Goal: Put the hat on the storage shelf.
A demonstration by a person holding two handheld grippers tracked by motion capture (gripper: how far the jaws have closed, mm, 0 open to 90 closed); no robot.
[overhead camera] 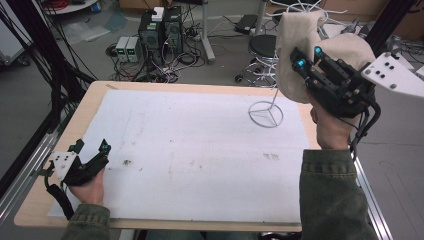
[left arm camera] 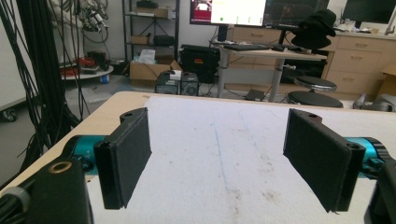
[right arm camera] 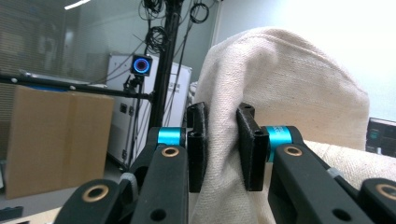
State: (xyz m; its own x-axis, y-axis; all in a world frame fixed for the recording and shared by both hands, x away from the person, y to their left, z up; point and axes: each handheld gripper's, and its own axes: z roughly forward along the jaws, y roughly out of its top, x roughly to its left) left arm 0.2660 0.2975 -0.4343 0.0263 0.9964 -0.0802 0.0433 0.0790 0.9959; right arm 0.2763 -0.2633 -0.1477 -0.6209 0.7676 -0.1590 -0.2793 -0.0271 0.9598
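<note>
A cream cloth hat (overhead camera: 300, 55) hangs high over the table's far right corner, pinched by my right gripper (overhead camera: 306, 57). In the right gripper view the two black pads (right arm camera: 252, 144) squeeze a fold of the cream fabric (right arm camera: 289, 93) between them. Below it a thin white wire stand (overhead camera: 266, 114) with a round base rests on the white mat (overhead camera: 200, 150). My left gripper (overhead camera: 91, 148) lies low at the mat's near left edge, jaws wide apart with nothing between them; the left gripper view shows its pads (left arm camera: 128, 154) over bare mat (left arm camera: 219, 154).
The wooden table's edges (overhead camera: 90, 95) frame the mat. Beyond the far edge are a stool (overhead camera: 262, 47), computer boxes (overhead camera: 160, 30) and loose cables on the floor. Black cables (overhead camera: 35, 60) hang at the left. A metal rail (overhead camera: 25, 170) runs along the left side.
</note>
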